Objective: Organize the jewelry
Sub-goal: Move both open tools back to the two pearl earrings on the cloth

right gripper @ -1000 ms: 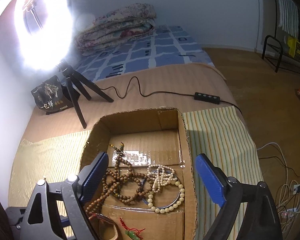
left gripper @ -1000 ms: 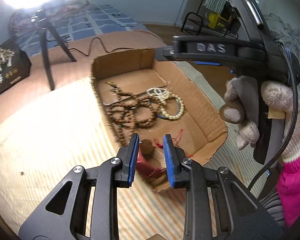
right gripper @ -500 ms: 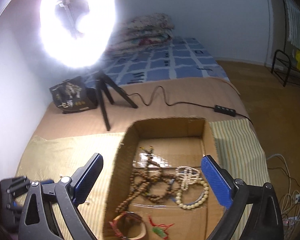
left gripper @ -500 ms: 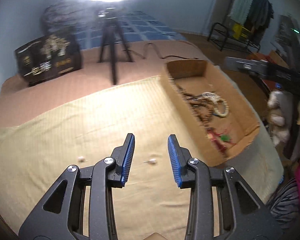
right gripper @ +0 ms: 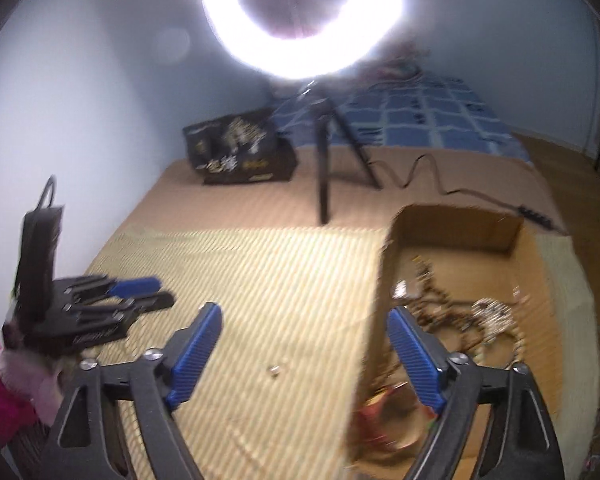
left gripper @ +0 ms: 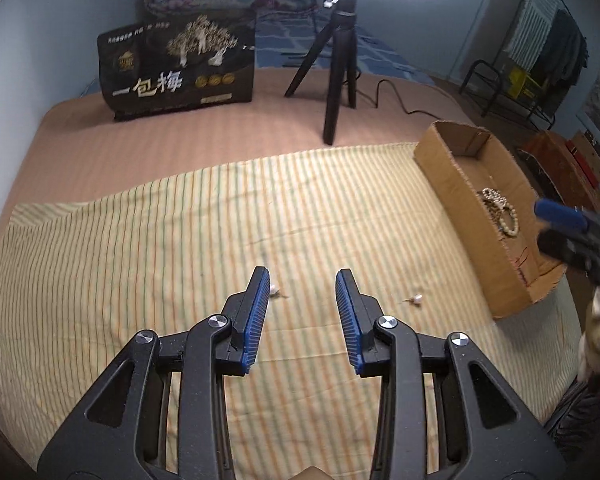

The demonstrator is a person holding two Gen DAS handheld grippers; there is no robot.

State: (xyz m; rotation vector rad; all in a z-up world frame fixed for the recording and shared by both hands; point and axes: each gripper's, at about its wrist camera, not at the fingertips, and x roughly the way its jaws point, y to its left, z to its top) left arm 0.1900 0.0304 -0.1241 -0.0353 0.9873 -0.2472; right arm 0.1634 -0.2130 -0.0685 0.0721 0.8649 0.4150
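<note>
Both grippers empty, left gripper [left gripper: 302, 312] jaws moderately apart above striped cloth [left gripper: 140, 240], right gripper [right gripper: 304, 356] jaws wide.

glaring ring light [right gripper: 302, 16], blurred right view

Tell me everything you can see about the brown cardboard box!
The cardboard box is a shallow, open-topped tray of plain brown corrugated card with rough, torn-looking edges. It sits flat on the striped cloth, to the right of the two small earrings. Inside lie tangled strings of beads: pale pearl-like ones and darker wooden ones, plus something red near the front. In the right wrist view, the right hand-held gripper hangs open over its left wall, without touching it as far as shows.
</note>
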